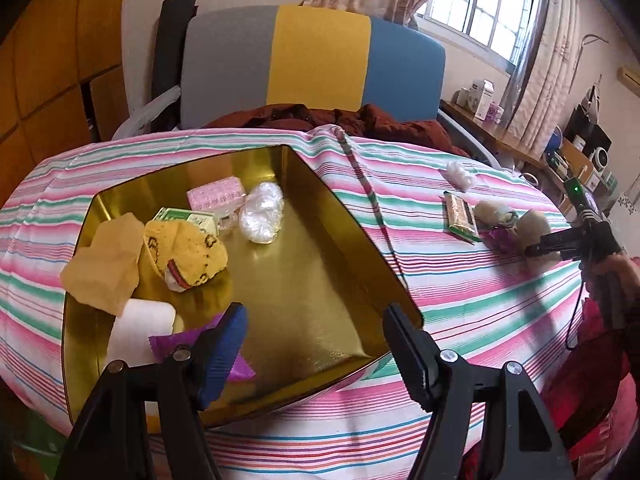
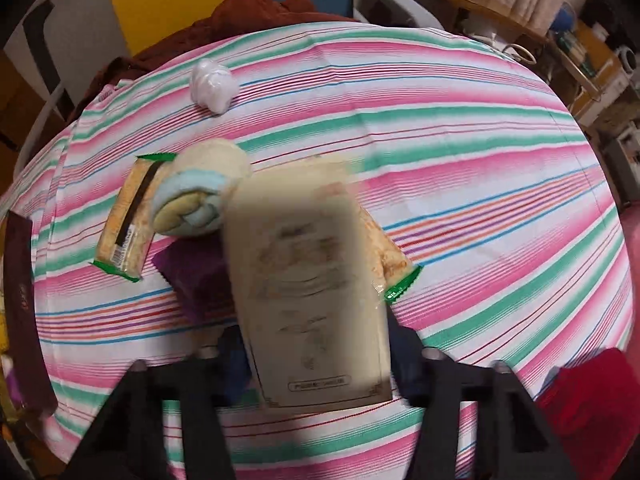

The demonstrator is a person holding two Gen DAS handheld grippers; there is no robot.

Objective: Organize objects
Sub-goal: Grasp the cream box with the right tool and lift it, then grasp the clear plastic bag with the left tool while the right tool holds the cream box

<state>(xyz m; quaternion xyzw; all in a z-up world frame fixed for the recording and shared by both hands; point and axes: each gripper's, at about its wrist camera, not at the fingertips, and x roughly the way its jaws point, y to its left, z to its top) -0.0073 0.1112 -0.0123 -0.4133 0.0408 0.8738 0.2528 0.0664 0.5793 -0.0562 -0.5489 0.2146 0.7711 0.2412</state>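
currently the right tongs (image 2: 316, 360) are clenched on a cream packet (image 2: 312, 280), raised over the striped tabletop (image 2: 480, 184) near a purple packet (image 2: 196, 276). the left tongs (image 1: 316, 344) are released, hovering at the near edge of the gold tin (image 1: 320, 216) on the left.

A lived-in room of a home is shown, most likely a bedroom or sitting room. A table covered by a pink, green and white striped cloth (image 1: 472, 296) is set before a grey, yellow and blue upholstered chair back (image 1: 316, 64). Patterned beige curtains (image 1: 540, 76) are hung beside a barred window (image 1: 484, 0), and a cluttered wooden shelf (image 1: 516, 148) is seen along the wall.
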